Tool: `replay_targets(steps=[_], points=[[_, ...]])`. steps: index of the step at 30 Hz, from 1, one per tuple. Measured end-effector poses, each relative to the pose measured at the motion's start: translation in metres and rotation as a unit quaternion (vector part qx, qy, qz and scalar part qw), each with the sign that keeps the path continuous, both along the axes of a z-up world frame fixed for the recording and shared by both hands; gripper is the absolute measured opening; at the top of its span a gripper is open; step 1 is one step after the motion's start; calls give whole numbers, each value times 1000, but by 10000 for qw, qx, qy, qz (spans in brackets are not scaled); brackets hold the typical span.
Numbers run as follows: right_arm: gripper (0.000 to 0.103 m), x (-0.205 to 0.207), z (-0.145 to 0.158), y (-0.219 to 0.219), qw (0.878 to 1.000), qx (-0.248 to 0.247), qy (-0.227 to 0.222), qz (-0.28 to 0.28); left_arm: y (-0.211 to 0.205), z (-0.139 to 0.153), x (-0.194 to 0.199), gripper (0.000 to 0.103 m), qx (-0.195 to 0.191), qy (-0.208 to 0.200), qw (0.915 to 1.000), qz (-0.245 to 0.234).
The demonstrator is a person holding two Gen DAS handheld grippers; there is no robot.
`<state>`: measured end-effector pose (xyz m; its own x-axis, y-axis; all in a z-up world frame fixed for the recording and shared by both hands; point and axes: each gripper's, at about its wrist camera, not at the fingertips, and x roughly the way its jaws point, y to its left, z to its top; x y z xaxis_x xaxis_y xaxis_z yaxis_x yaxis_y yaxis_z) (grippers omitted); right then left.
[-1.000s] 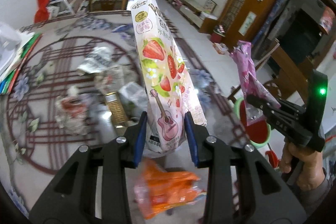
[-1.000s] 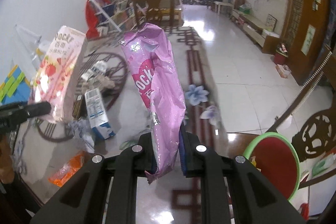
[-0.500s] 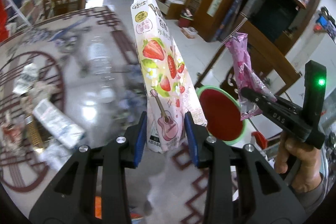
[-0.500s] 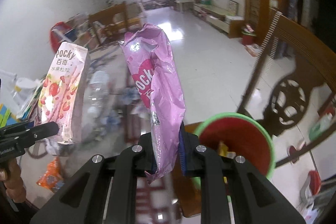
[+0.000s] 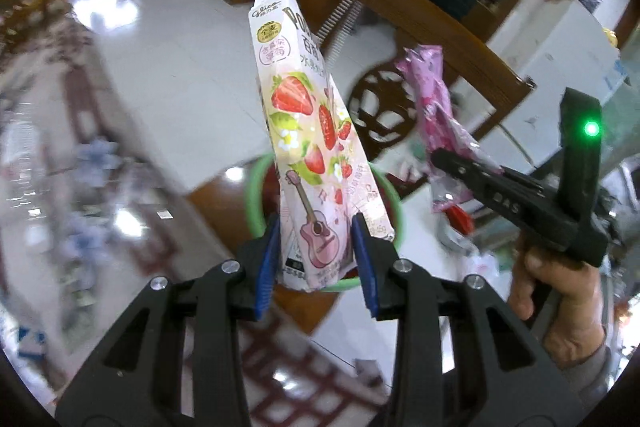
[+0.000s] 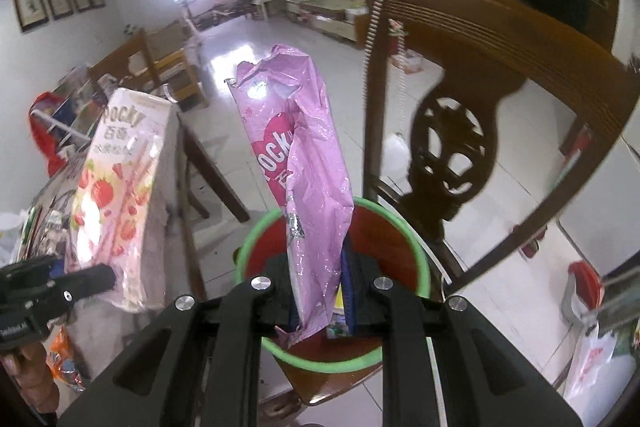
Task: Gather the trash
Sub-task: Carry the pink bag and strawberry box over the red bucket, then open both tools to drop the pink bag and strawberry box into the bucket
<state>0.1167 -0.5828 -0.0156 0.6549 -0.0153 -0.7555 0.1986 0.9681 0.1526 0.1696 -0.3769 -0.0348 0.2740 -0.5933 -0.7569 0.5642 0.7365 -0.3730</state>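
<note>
My left gripper is shut on a strawberry Pocky box, held upright over a red bin with a green rim. The box also shows in the right wrist view. My right gripper is shut on a pink Pocky wrapper and holds it above the same bin, which stands on a wooden chair seat. The right gripper with the wrapper shows to the right in the left wrist view.
A carved wooden chair back rises right behind the bin. The glass-topped table with several pieces of trash lies to the left. An orange wrapper lies at its edge. White tiled floor stretches beyond.
Both grippers have swung right, away from the littered table, and now hold the box and the wrapper over the red bin on the chair. Both stay shut.
</note>
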Motion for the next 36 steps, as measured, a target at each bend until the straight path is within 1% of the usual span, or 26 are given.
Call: replay_targets(steps=[4, 8, 15, 17, 18, 19, 20, 21, 22, 24, 25, 26, 27, 28, 29, 30, 32, 36], points=[[15, -1, -3, -11, 9999, 56, 71, -89, -23, -13, 6, 34, -19, 166, 9996, -227], [15, 4, -7, -14, 9998, 74, 158, -68, -38, -19, 8, 34, 5, 222, 9991, -349], [16, 18, -8, -14, 9998, 128, 127, 14, -45, -22, 10, 34, -5, 247, 9988, -429], [19, 21, -7, -12, 9998, 148, 110, 38, -50, -22, 11, 34, 0, 255, 9987, -431], [21, 23, -7, -11, 9998, 150, 97, 47, -50, -22, 12, 36, -8, 253, 9988, -420], [33, 23, -5, -10, 9999, 142, 68, 36, -50, -22, 13, 55, 27, 227, 9991, -366], [43, 23, -4, -11, 9999, 136, 33, -7, -49, -21, 14, 72, 9, 196, 9994, -294], [58, 23, -2, -12, 9999, 146, -32, -50, -48, -21, 14, 76, -49, 186, 9995, -257], [68, 23, 0, -13, 9998, 150, -101, -103, -46, -20, 15, 78, -90, 206, 9995, -226], [79, 22, 3, -14, 9995, 163, -189, -171, -42, -19, 15, 84, -99, 234, 9995, -175], [79, 23, 3, -15, 9995, 175, -212, -180, -39, -19, 14, 88, -95, 225, 9996, -143], [80, 23, 4, -15, 9994, 191, -225, -188, -36, -18, 14, 89, -103, 220, 9996, -134], [83, 24, 4, -16, 9993, 214, -232, -189, -32, -18, 14, 89, -92, 216, 9997, -119], [88, 24, 4, -16, 9992, 244, -239, -186, -29, -17, 14, 91, -73, 201, 9997, -88], [90, 24, 4, -15, 9991, 264, -254, -190, -25, -16, 13, 96, -56, 167, 9998, -39], [92, 24, 5, -14, 9991, 265, -262, -188, -23, -15, 13, 98, -48, 139, 9999, -7], [96, 25, 6, -11, 9991, 231, -297, -186, -19, -12, 12, 98, 10, 76, 10000, 31], [95, 27, 9, -4, 9990, 285, -322, -153, -4, -10, 9, 98, 11, 30, 10000, 89]])
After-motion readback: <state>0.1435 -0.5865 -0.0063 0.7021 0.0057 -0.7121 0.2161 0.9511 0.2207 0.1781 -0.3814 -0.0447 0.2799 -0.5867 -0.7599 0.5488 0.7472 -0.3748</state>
